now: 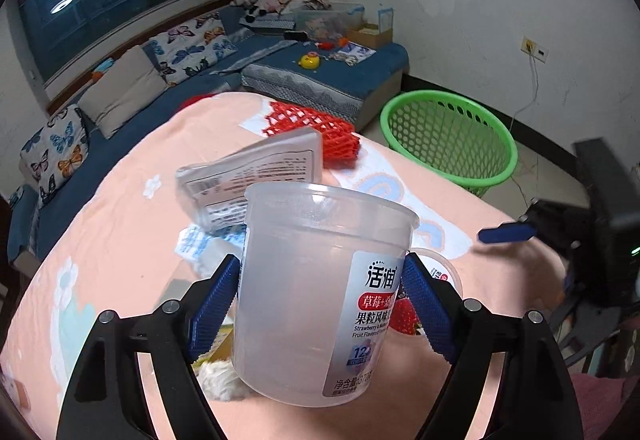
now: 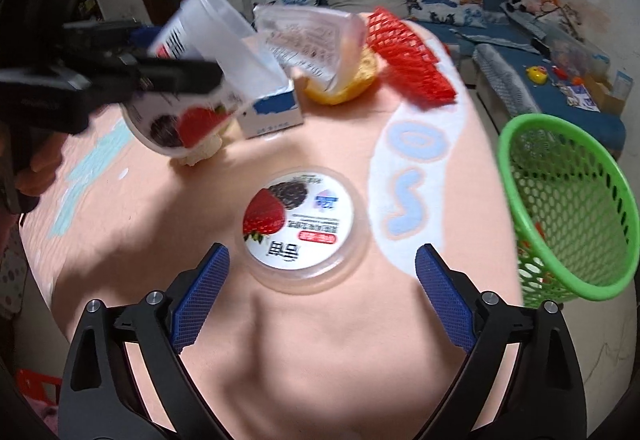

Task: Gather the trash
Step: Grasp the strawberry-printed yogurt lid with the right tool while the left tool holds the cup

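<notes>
A clear yogurt cup (image 1: 320,292) is clamped by the left gripper (image 1: 322,296) (lifted, tilted). The right gripper (image 2: 322,276) is spread wide, with the lid (image 2: 300,228) just ahead between its fingers.

1. The left wrist view looks forward from just behind the left gripper (image 1: 322,272), along its two blue fingers. A clear yogurt cup (image 1: 320,296) between them sits very near the lens and fills the centre. The view faces over the peach tablecloth (image 1: 120,224) toward a blue sofa (image 1: 280,51) and white wall.

2. The right wrist view looks forward and steeply down from behind the right gripper (image 2: 322,260). The cloth lies close beneath, and a round lid (image 2: 300,228) sits just ahead of the fingertips.

3. Both views share the cup, the lid, the red mesh (image 1: 316,127), a green basket (image 1: 448,135) to the right of each claw, and the sofa. The right view also shows the left gripper at its upper left; the left view shows the right claw's blue tip at its right.
</notes>
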Demonstrator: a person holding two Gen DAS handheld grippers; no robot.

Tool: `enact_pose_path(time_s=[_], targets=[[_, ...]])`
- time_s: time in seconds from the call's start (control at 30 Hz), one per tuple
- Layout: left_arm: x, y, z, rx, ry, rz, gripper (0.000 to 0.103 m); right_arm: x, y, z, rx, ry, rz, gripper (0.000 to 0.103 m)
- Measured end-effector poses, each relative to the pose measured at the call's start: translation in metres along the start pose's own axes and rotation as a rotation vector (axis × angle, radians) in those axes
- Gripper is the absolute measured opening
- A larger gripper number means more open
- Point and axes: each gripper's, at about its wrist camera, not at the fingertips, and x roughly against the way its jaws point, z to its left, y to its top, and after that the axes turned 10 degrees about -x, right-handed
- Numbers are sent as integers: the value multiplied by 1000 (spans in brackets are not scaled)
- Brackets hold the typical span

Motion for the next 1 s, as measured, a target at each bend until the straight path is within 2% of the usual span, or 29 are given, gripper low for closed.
enact_pose_path(time_s=[0.1,0.53,0.73,1.0], targets=[[9,-4,3,12,14,-10,79,-13,3,6,7,2,28,94],[45,-26,22,81,58,-39,79,-55,10,21,32,-83,96,95],[52,-35,21,95,64,-44,79,-63,9,28,53,-130,95,95],[50,-42,22,111,64,-40,79,-59,6,28,57,-135,80,93]])
